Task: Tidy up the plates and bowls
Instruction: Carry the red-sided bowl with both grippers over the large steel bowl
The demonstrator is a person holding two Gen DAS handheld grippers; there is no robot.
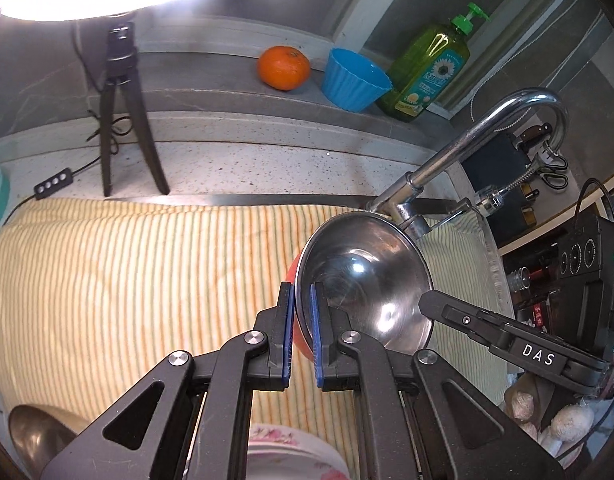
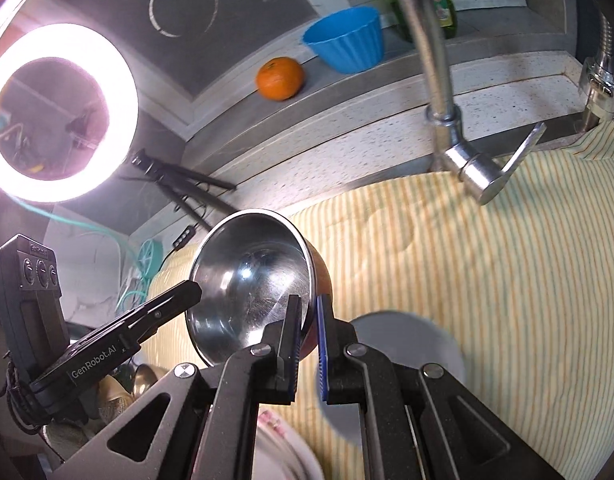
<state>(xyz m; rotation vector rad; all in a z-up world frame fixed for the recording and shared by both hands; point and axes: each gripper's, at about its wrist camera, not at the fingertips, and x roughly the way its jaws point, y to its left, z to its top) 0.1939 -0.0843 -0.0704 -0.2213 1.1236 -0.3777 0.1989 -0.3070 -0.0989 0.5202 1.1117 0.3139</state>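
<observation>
A steel bowl [image 1: 363,276] [image 2: 247,272] hangs tilted above the striped cloth, held by both grippers at opposite sides of its rim. My left gripper [image 1: 301,292] is shut on the rim's left edge, one blue pad inside and one outside. In the right wrist view, my right gripper [image 2: 309,304] is shut on the opposite edge in the same way. Each view also shows the other hand's gripper reaching in: the right gripper [image 1: 423,300] and the left gripper [image 2: 191,292]. A reddish surface shows behind the bowl's left edge. A floral plate [image 1: 291,452] [image 2: 283,440] lies below.
A yellow striped cloth [image 1: 147,272] covers the counter. A chrome faucet [image 1: 467,140] [image 2: 439,80] rises close behind the bowl. On the ledge stand a tangerine [image 1: 283,67], a blue cup [image 1: 353,80] and a green soap bottle [image 1: 431,68]. A ring-light tripod [image 1: 123,120] stands left. A grey round plate [image 2: 407,340] lies under my right gripper.
</observation>
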